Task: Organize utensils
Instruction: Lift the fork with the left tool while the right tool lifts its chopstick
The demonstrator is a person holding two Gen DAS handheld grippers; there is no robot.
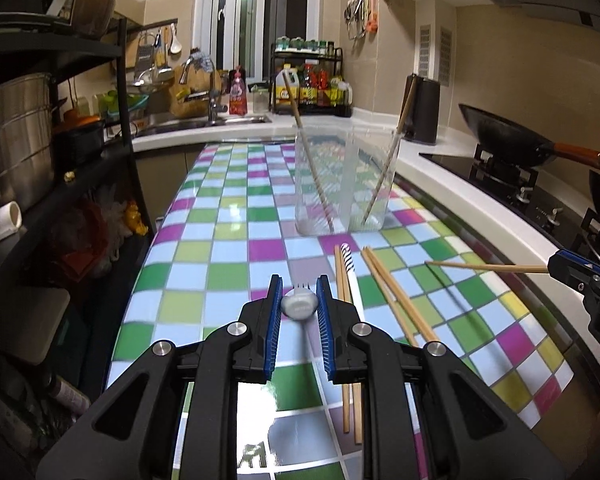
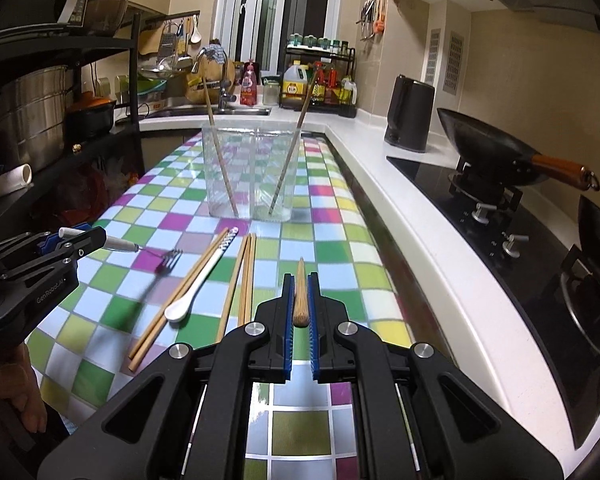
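Observation:
My left gripper (image 1: 299,283) is shut on the white handle of a fork (image 1: 299,305), held above the checkered table. In the right wrist view the fork (image 2: 168,259) sticks out of the left gripper (image 2: 90,240), tines to the right. My right gripper (image 2: 300,278) is shut on a wooden chopstick (image 2: 300,296). The left wrist view shows that chopstick (image 1: 488,267) pointing left from the right gripper (image 1: 556,266). A clear two-part container (image 2: 252,184) stands ahead with one chopstick leaning in each part. Loose chopsticks (image 2: 246,280) and a white spoon (image 2: 198,284) lie on the table.
The checkered tablecloth (image 2: 332,240) meets a white counter (image 2: 420,220) on the right, with a wok (image 2: 488,152) on the stove and a black kettle (image 2: 408,120). A black shelf (image 1: 40,160) with pots lines the left. The sink (image 1: 204,122) lies beyond. A hand (image 2: 24,392) shows lower left.

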